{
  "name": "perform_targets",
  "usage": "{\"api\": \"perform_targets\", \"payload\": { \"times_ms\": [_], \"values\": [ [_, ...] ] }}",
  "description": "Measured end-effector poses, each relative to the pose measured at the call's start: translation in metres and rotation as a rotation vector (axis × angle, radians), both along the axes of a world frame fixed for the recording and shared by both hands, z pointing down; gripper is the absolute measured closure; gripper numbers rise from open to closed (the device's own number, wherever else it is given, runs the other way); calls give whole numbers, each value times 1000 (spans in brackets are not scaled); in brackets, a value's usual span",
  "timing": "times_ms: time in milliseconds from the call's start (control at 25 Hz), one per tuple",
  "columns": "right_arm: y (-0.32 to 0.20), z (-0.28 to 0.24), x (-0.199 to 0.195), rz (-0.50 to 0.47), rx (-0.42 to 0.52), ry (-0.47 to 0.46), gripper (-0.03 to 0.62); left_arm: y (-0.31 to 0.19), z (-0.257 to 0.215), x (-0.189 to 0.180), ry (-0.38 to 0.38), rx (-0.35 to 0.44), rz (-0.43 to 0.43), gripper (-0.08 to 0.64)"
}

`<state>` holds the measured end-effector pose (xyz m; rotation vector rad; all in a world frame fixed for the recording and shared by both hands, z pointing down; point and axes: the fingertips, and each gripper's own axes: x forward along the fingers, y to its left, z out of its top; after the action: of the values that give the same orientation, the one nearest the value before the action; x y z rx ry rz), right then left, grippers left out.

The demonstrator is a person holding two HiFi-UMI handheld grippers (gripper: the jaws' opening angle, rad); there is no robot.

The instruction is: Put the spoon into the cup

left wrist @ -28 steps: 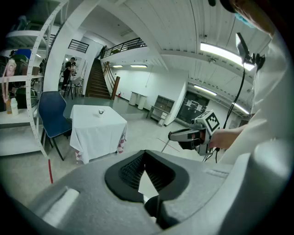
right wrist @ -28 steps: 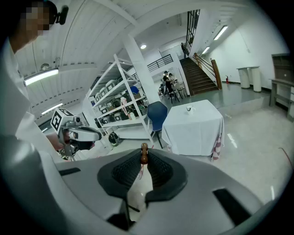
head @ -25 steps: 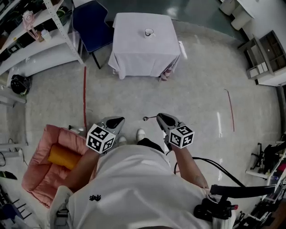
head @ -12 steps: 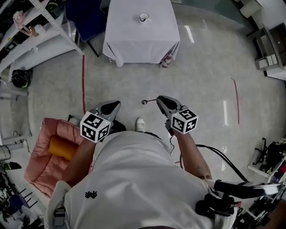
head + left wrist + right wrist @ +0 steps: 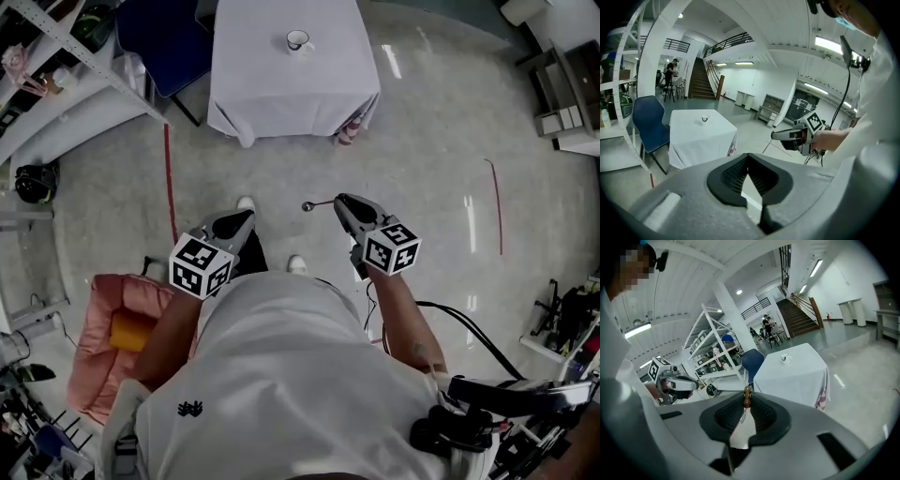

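Note:
A white cup [image 5: 298,40] stands on a table under a white cloth [image 5: 291,94], far ahead of both grippers. The cup shows small in the left gripper view [image 5: 705,118] and the right gripper view [image 5: 785,357]. My right gripper [image 5: 339,200] is shut on the spoon [image 5: 309,205], which sticks out to the left over the floor. In the right gripper view the spoon's brown end [image 5: 747,397] sits pinched at the tips of the right gripper [image 5: 747,394]. My left gripper [image 5: 246,217] is shut with nothing in it, its tips meeting [image 5: 748,157].
A blue chair [image 5: 159,37] stands left of the table, beside metal shelving [image 5: 56,75]. A pink cushion [image 5: 98,356] with an orange roll [image 5: 131,330] lies on the floor at the lower left. Red tape lines [image 5: 170,183] mark the floor. The person's shoes [image 5: 246,202] show below.
The person has walked towards the table, carrying both grippers forward; table and cup sit higher and closer in the head view. The spoon stays in the right gripper.

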<state>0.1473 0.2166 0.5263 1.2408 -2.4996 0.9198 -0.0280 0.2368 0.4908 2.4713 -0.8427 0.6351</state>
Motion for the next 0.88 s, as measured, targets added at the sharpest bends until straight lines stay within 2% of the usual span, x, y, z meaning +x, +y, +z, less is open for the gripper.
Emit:
{"api": "perform_targets", "payload": {
  "times_ms": [200, 360, 600, 880],
  "values": [
    [-74, -15, -24, 76, 0, 29, 543, -87, -13, -31, 43, 12, 49, 549],
    [-138, -30, -42, 140, 10, 33, 543, -152, -24, -62, 47, 31, 84, 549],
    [-206, -37, -64, 219, 20, 18, 543, -213, -15, -98, 36, 20, 116, 549],
    [-280, -38, -43, 257, 22, 1, 543, -265, -9, -92, 43, -7, 105, 549]
  ]
}}
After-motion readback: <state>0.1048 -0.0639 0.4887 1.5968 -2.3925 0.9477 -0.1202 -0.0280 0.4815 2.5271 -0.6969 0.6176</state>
